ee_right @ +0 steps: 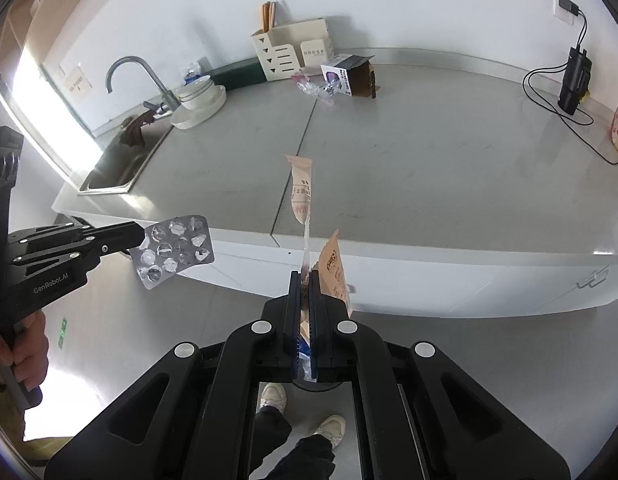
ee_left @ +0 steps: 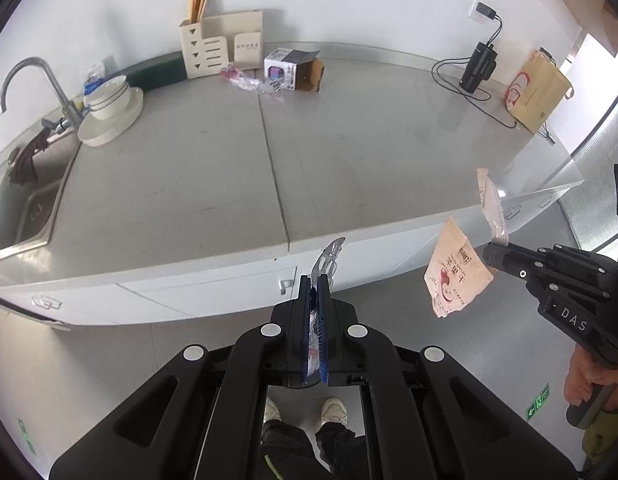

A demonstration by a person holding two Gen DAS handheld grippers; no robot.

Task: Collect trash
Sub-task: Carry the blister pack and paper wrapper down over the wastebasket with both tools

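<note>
Trash first: the left gripper (ee_left: 320,280) is clamped tight on an empty pill blister sheet (ee_right: 173,249), and it hangs out past the front edge of the bench (ee_left: 189,184), over the floor. From its own camera you only see the sheet edge-on, sticking up between the closed fingers; the other camera shows it flat, with the popped bubbles all over it.

Right gripper (ee_right: 305,276) is clenched too, on two tan snack wrappers (ee_left: 457,276). One wrapper sticks up long and thin above the fingertips, the other flops off to the side with printed text and a red picture on it. Both are in the air in front of the bench, not touching it.

More stuff sits at the back of the bench near the wall: a crinkly clear plastic wrapper (ee_left: 253,82) just beside an opened small cardboard box (ee_left: 295,68), next to a cream utensil holder (ee_left: 219,46). Stacked white bowls and a plate (ee_left: 111,110) sit by the sink (ee_left: 25,204) and tap. Far end has a black device with its cable (ee_left: 477,66) and a brown paper bag (ee_left: 539,92). A person's hand (ee_right: 27,354) grips the left gripper's handle.
</note>
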